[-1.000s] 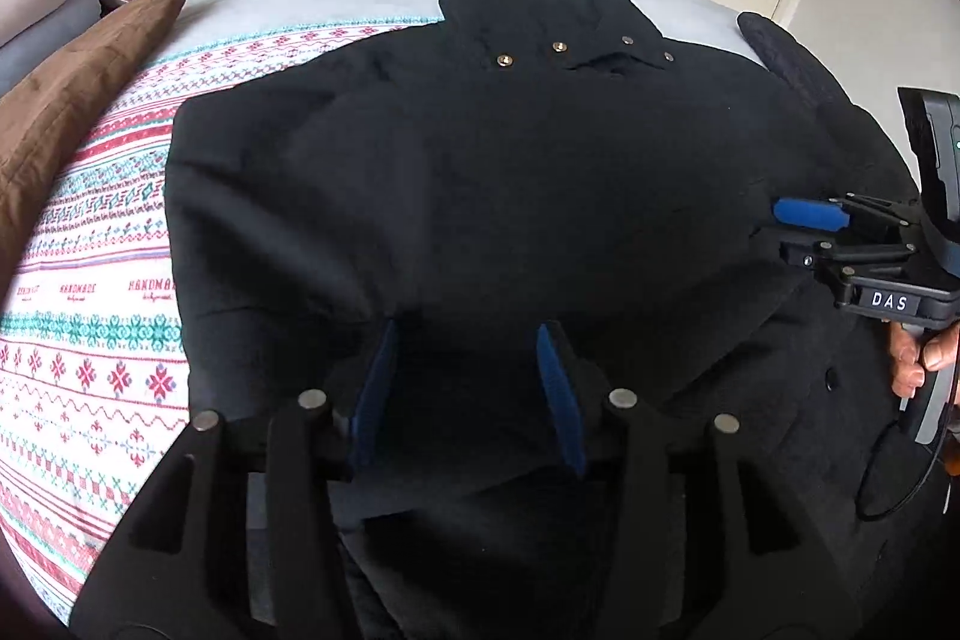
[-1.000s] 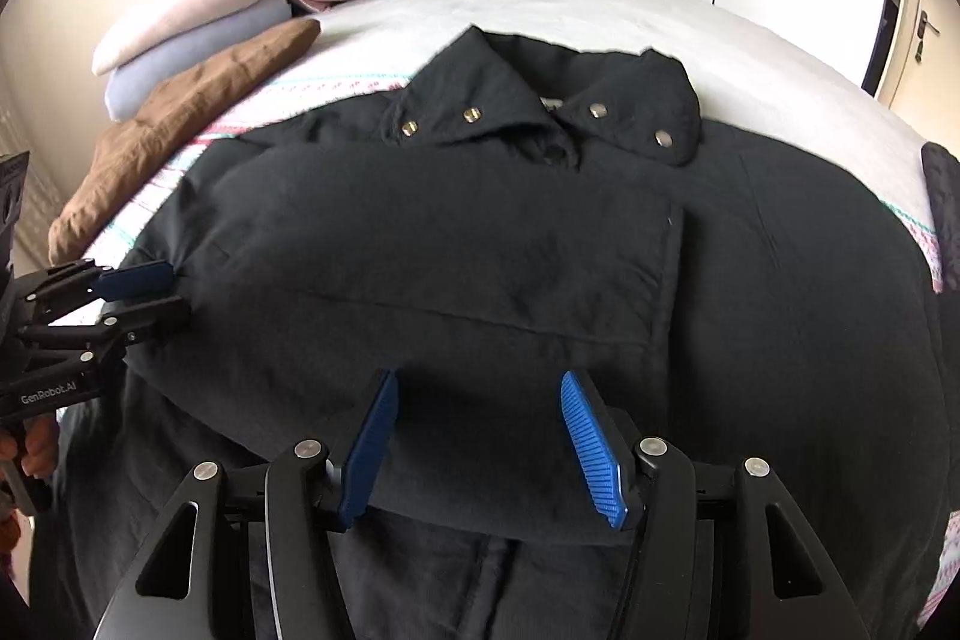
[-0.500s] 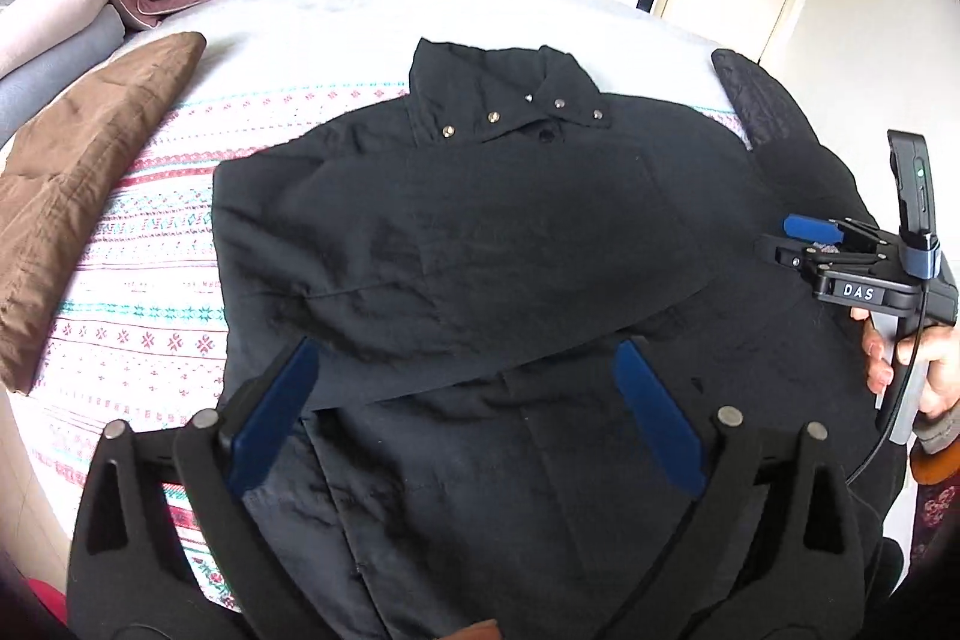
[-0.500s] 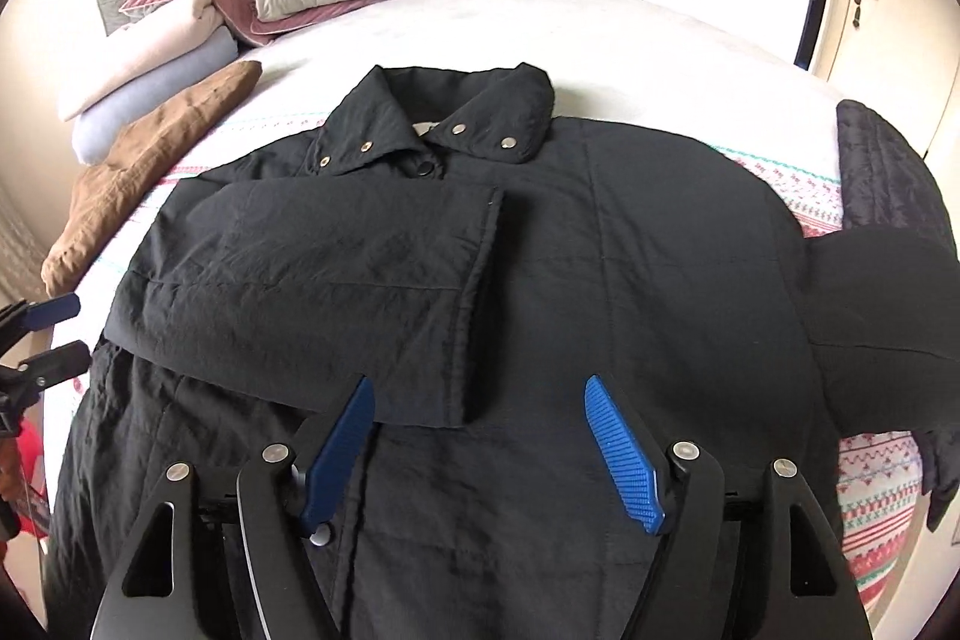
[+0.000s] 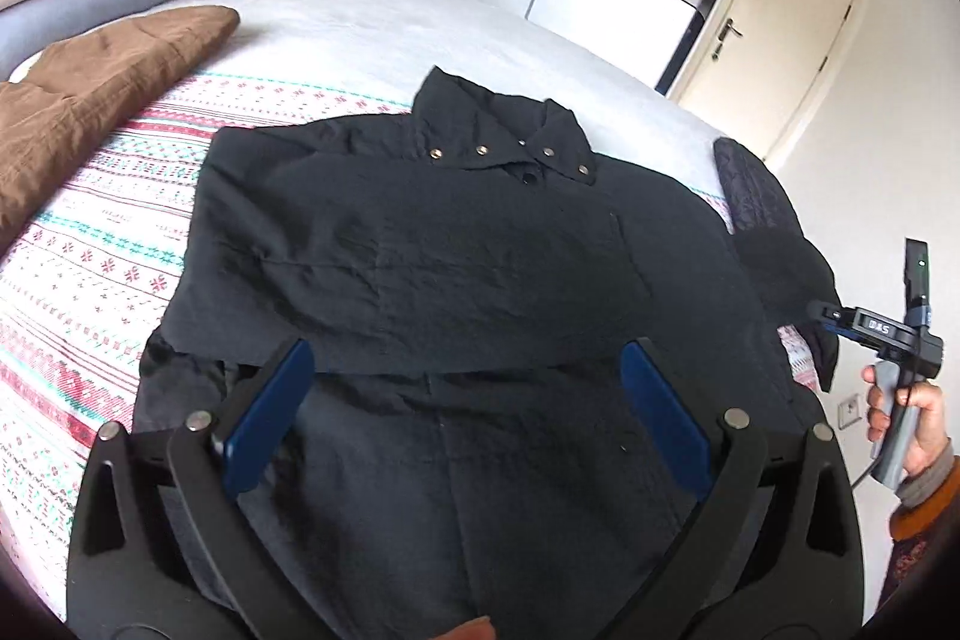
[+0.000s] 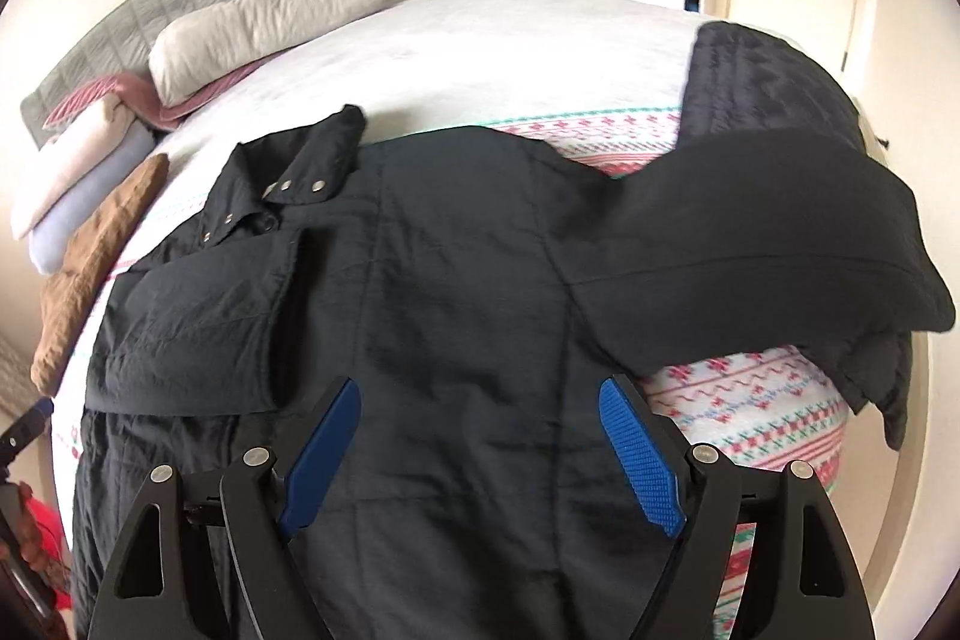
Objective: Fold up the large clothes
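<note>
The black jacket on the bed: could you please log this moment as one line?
black jacket: flat, one sleeve folded across chest, other sleeve out | left gripper: open, empty | right gripper: open, empty

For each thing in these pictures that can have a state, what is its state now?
Black jacket: spread flat on the bed, collar snapped shut.
Left sleeve: folded across the chest.
Right sleeve: still spread outward.
Left tool: open, empty.
Right tool: open, empty.
Door: closed.

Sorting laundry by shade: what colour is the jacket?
Black jacket, clearest in the left wrist view.
</note>
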`<state>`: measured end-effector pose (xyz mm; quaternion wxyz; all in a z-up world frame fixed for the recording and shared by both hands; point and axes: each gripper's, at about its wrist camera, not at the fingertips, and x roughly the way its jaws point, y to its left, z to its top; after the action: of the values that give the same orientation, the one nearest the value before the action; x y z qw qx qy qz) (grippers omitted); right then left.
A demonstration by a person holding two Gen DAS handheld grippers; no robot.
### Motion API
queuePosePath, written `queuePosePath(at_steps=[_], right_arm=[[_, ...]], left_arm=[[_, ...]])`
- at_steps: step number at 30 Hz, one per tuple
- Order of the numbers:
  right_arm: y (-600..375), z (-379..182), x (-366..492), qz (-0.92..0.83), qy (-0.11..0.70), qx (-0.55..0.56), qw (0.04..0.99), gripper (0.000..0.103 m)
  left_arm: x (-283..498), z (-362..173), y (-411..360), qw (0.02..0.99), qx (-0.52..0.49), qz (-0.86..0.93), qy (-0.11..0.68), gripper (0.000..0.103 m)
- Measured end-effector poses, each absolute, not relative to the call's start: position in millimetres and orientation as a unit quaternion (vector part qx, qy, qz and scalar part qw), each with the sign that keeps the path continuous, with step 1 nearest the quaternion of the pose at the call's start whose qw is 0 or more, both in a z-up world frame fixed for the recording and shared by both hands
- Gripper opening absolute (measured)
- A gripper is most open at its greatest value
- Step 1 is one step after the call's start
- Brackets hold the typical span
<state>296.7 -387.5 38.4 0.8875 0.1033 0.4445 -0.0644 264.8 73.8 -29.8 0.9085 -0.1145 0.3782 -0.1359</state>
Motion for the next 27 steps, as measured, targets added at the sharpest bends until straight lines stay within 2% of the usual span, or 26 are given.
queuePosePath(at_steps=[4, 10, 15, 22, 27], right_arm=[[-450.9, 43.4, 279.8, -0.11, 0.431, 0.142, 0.884, 0.083], [-533.3, 41.2, 259.9, -0.188, 0.406, 0.205, 0.871, 0.083], [-592.4, 30.2, 242.1, -0.211, 0.353, 0.297, 0.862, 0.083], [-642.7, 0.0, 234.5, -0.22, 0.283, 0.442, 0.822, 0.083], [-657.3, -11.6, 248.5, -0.242, 0.272, 0.473, 0.802, 0.082]], left_arm=[[266.7, -43.1, 78.3, 0.921, -0.111, -0.1, 0.359, 0.102], [275.9, -65.4, 85.6, 0.909, -0.13, -0.094, 0.386, 0.102], [276.6, -67.1, 88.2, 0.91, -0.129, -0.093, 0.382, 0.102], [277.6, -70.6, 84.1, 0.911, -0.111, -0.094, 0.385, 0.102], [278.7, -71.4, 85.6, 0.912, -0.111, -0.095, 0.384, 0.102]])
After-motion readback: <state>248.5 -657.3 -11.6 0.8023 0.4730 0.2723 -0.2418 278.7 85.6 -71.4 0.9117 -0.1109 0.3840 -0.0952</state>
